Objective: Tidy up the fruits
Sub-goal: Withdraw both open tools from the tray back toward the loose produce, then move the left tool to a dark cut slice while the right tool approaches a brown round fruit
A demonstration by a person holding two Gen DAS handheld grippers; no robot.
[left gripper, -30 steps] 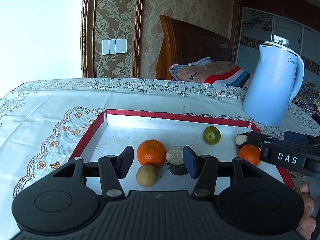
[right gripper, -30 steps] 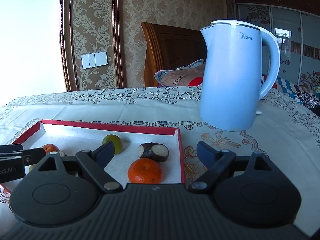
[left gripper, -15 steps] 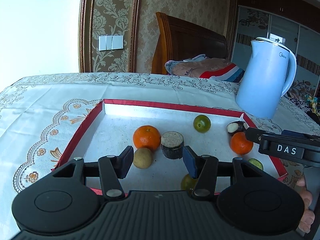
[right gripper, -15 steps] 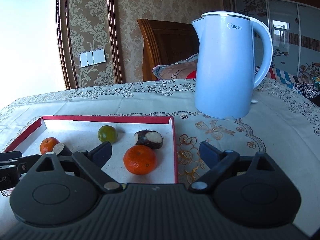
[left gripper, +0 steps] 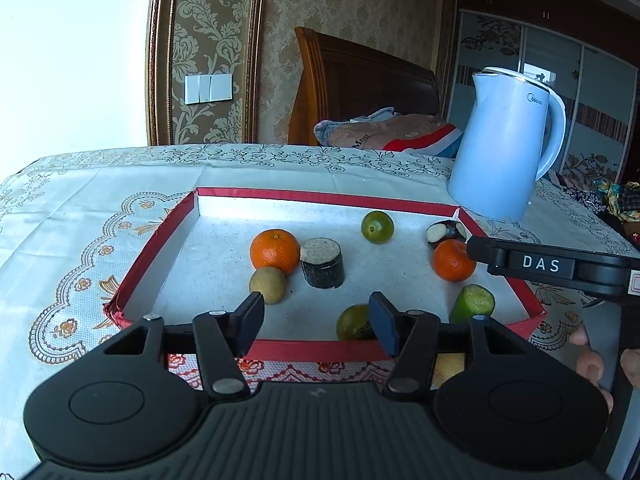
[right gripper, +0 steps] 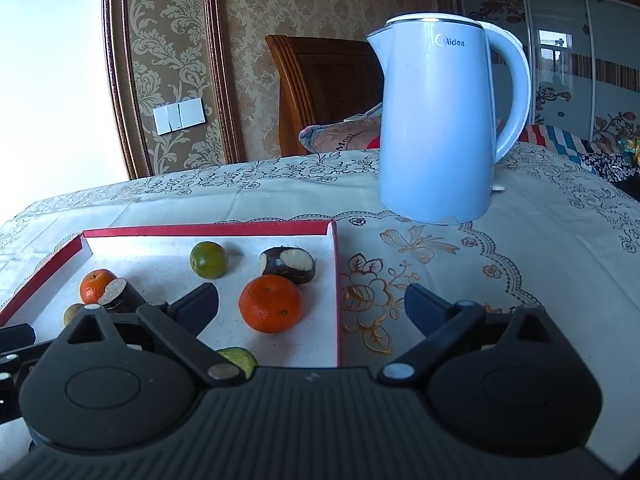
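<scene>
A red-rimmed white tray (left gripper: 156,240) holds the fruit: an orange (left gripper: 274,251), a brown round fruit (left gripper: 267,285), a dark cut cylinder (left gripper: 322,263), a green citrus (left gripper: 377,227), a second orange (left gripper: 453,260), a dark peeled piece (left gripper: 445,232), a cucumber stub (left gripper: 472,303) and a green-brown fruit (left gripper: 354,323). My left gripper (left gripper: 316,322) is open and empty above the tray's near rim. My right gripper (right gripper: 312,312) is open and empty over the tray's right rim (right gripper: 337,292), near the second orange (right gripper: 271,303). Its body (left gripper: 552,268) shows in the left wrist view.
A light blue kettle (right gripper: 440,120) stands on the patterned tablecloth (right gripper: 520,260) behind the tray's right corner. A yellow piece (left gripper: 448,368) lies on the cloth under the left gripper. A wooden headboard and bedding sit beyond the table.
Both grippers have pulled back toward me and risen, so more of the tray shows. The near rim, the cucumber stub and the green-brown fruit came into view. Both stayed open.
</scene>
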